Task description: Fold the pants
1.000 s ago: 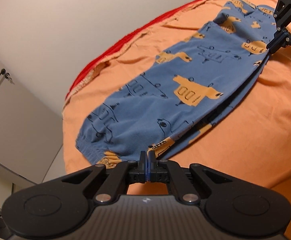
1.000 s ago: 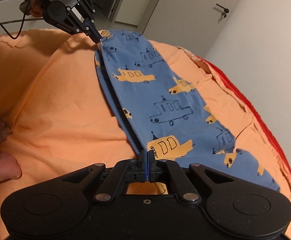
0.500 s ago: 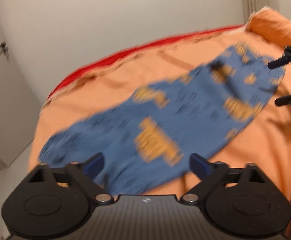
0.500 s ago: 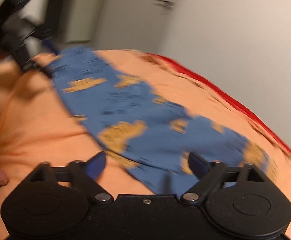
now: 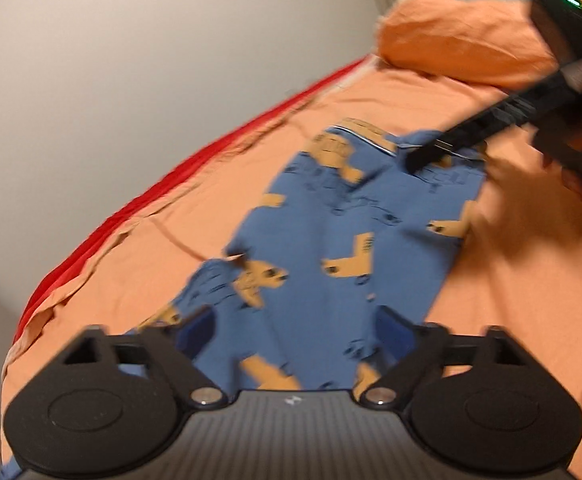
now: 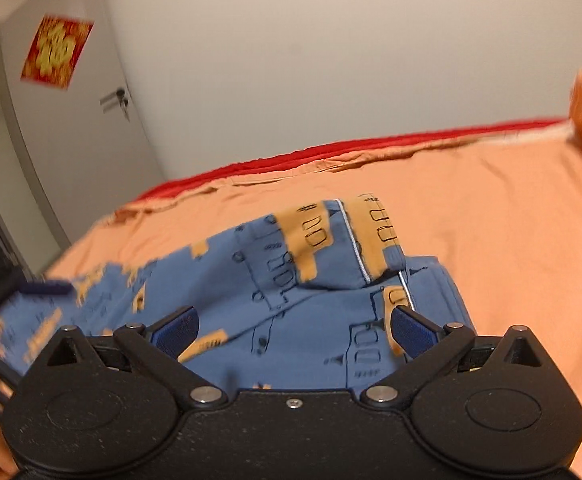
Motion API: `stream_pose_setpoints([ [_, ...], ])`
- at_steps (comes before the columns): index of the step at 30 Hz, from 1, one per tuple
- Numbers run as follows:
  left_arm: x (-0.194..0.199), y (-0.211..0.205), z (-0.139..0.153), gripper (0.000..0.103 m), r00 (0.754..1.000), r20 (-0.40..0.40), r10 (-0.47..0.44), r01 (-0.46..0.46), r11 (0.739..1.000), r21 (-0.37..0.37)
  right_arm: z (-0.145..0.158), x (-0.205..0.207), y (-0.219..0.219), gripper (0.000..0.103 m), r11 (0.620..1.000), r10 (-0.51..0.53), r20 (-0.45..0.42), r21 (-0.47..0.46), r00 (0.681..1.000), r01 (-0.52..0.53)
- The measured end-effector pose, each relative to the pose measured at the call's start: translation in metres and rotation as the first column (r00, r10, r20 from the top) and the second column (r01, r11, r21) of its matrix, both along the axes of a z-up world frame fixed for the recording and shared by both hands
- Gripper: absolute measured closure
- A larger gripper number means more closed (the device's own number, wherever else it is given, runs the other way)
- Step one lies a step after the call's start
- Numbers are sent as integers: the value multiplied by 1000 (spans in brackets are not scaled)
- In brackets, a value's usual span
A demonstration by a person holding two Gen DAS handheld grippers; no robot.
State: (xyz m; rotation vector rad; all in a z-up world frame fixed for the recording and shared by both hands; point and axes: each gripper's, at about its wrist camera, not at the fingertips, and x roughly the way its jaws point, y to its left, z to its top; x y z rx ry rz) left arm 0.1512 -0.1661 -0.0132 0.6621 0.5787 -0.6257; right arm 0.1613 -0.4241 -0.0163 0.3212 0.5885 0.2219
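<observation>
Blue pants with an orange vehicle print lie on the orange bed sheet. In the right wrist view the pants show a waist end flopped over in a fold. My left gripper hovers over the leg end. Its jaws are closing, with cloth below them and no pad pressing on it. My right gripper is over the waist end. Its jaws are closing too, wide apart and holding nothing. In the left wrist view the right gripper reaches in from the upper right. A blurred finger of the left gripper shows at the left edge.
An orange pillow lies at the head of the bed. A red blanket edge runs along the white wall. A white door with a handle and a red paper decoration stands beyond the bed's foot.
Both grippers were shut on the pants' edge a second ago. Both have let go, opened and swung over the pants. The right one has also rolled.
</observation>
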Motion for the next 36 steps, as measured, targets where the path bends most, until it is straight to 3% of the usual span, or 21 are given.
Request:
stream_pose_setpoints([
  [1,1,-6,-2,31,1000,-9,-5,6,1000,14,-2,7,-4,12,1000,4,-6,22,1000,-4],
  [3,4,-14,-8,51,999,-32,-13,14,999,32,-5,21,-11,22,998,5,-17,55,1000,-4],
  [4,6,-16,-10,54,999,-45,-13,14,999,38,-6,26,-14,24,998,-3,-25,60,1000,5],
  [7,9,-19,-13,57,995,-89,-39,42,999,30,-11,36,-16,30,999,-34,-78,38,996,37],
  [10,4,-24,-19,57,993,-77,-87,93,993,72,-17,40,-18,31,998,-37,-108,39,993,42],
  [12,5,-27,-24,72,993,-76,-87,95,990,104,-19,44,-22,31,996,-41,-108,68,993,49],
  [16,12,-26,-24,80,993,-110,-51,62,993,96,-23,54,-32,31,983,-58,-100,165,993,74],
  [19,14,-27,-22,95,991,-128,-31,43,995,95,-28,57,-41,45,965,-102,-110,231,989,126],
  [20,14,-28,-21,102,991,-131,-25,37,995,94,-30,56,-44,56,959,-122,-113,244,986,146],
  [21,13,-29,-21,103,991,-130,-19,32,995,93,-32,55,-46,67,953,-139,-118,256,983,165],
  [24,11,-30,-18,103,992,-125,-14,25,996,87,-36,52,-53,86,936,-169,-123,290,978,199],
  [29,11,-29,-14,103,992,-123,-5,14,997,69,-32,49,-55,96,937,-174,-95,291,980,194],
  [36,8,-21,0,103,994,-109,0,0,1000,-1,-12,33,-56,98,952,-174,-59,247,983,183],
])
